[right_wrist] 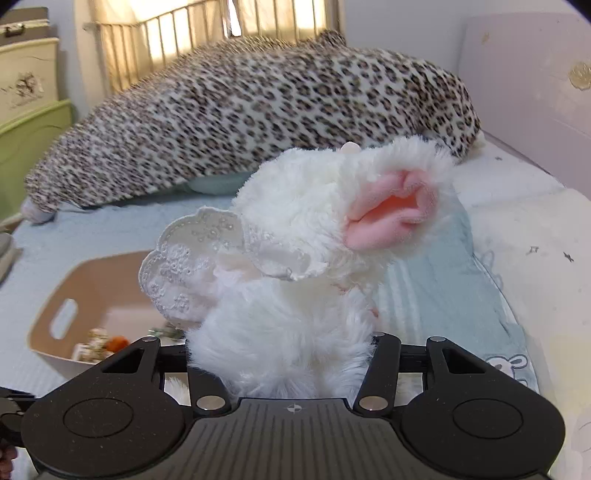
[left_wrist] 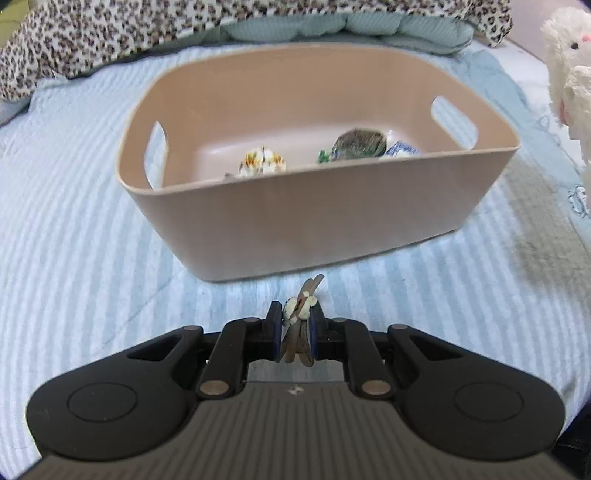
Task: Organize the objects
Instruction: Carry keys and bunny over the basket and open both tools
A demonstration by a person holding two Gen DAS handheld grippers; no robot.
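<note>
A beige plastic bin [left_wrist: 332, 218] with handle slots stands on the bed and holds several small items, among them a white and orange trinket [left_wrist: 260, 164] and a dark round thing [left_wrist: 358, 144]. My left gripper [left_wrist: 297, 321] is shut on a small brown hair clip [left_wrist: 301, 314] with a cream ornament, just in front of the bin's near wall. My right gripper [right_wrist: 280, 354] is shut on a white fluffy plush rabbit [right_wrist: 295, 229] with pink ears and a lace collar, held above the bed to the right of the bin [right_wrist: 107, 280]. The rabbit also shows in the left wrist view [left_wrist: 569, 66].
A large leopard-print plush [right_wrist: 240, 110] lies across the back of the bed, over a pale green pillow [left_wrist: 343, 26]. The bed has a light blue striped quilt [left_wrist: 74, 221]. A pink headboard [right_wrist: 524, 74] stands at right; a metal rail [right_wrist: 192, 29] stands behind.
</note>
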